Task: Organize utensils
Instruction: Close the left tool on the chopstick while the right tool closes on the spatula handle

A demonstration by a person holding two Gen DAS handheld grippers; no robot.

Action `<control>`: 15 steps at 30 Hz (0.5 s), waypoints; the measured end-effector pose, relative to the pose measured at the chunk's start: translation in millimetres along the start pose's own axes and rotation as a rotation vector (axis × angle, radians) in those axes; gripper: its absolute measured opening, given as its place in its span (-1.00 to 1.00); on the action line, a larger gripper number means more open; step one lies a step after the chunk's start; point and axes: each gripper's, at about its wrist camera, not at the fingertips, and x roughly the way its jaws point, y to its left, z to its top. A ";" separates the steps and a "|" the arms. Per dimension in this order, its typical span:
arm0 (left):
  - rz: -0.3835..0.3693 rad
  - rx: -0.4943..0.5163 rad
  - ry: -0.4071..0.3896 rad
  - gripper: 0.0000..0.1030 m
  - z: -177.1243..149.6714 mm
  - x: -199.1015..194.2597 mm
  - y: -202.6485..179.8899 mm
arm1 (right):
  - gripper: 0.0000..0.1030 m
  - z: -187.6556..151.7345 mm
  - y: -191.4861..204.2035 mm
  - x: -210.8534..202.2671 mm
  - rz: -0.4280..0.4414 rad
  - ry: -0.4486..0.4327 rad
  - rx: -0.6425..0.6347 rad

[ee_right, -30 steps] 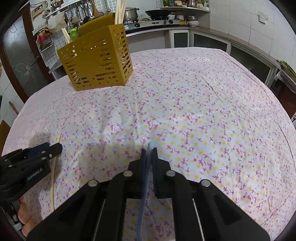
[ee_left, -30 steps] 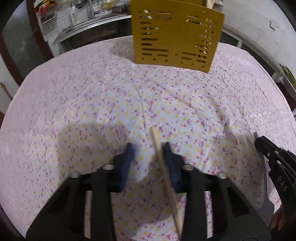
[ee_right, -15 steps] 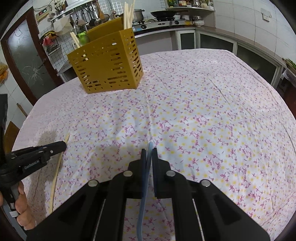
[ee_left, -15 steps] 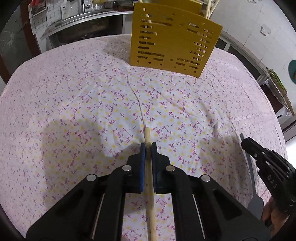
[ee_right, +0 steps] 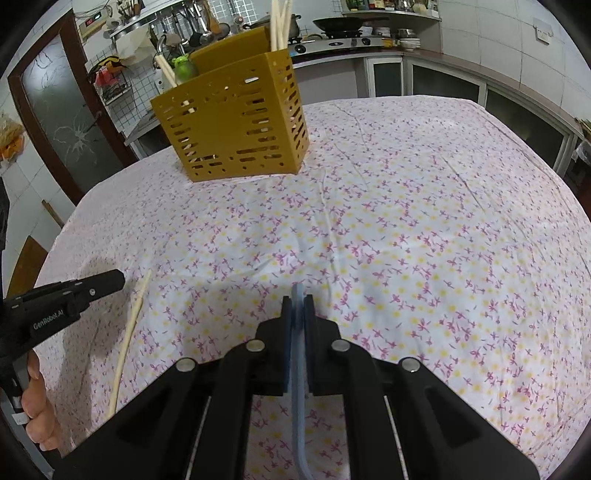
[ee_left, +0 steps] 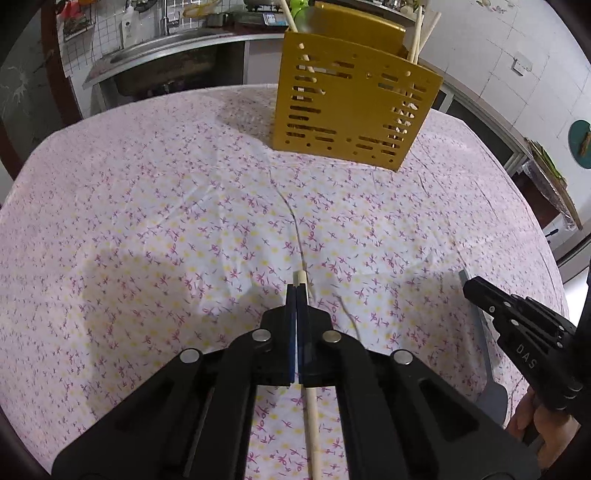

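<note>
On my worktop [ee_left: 147,206], w/ its pink flower cloth, a yellow basket [ee_left: 354,110] w/ slots stands at the far end. Some chopsticks [ee_right: 279,24] and a green thing [ee_right: 183,68] stick up out of it already. Nothing lies btwn me and the basket, just bare cloth w/ a few creases.

My left claw [ee_left: 297,291] is shut tight. The pads are pressed together, and a wood chopstick [ee_left: 312,424] runs along just beside them on the right. Its tip pokes out past the pads. From the left cam I can't tell if it's really pinched or just tucked beside the pads. From the right cam it slants down from that claw toward the cloth.

My right claw [ee_right: 297,301] is shut on a thin blue utensil [ee_right: 298,406], gripped by its handle. The flat grey end [ee_left: 493,400] hangs low near the cloth in the left cam.

Both claws point down at a slant, side by side but apart. My hand [ee_right: 35,402] shows under the left one.

Behind the worktop there's a kitchen: a stove w/ pots, a sink, hooks w/ tools, white tile walls, a dark door w/ cracked glass.
</note>
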 end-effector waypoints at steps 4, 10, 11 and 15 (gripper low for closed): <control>-0.010 0.019 0.032 -1.00 -0.7 8.4 -5.9 | -0.88 2.2 3.1 0.0 -0.008 0.006 -0.015; 0.007 0.037 0.068 -1.00 -2.6 25.6 -15.3 | -0.86 -1.3 -3.7 10.1 0.002 0.055 -0.004; 0.014 0.041 0.066 -1.00 -2.8 27.0 -15.5 | -0.86 -2.0 -4.3 10.4 0.003 0.055 -0.005; 0.025 0.051 0.072 -0.98 -0.7 30.8 -17.9 | -0.82 -2.1 -2.5 11.7 -0.002 0.070 -0.016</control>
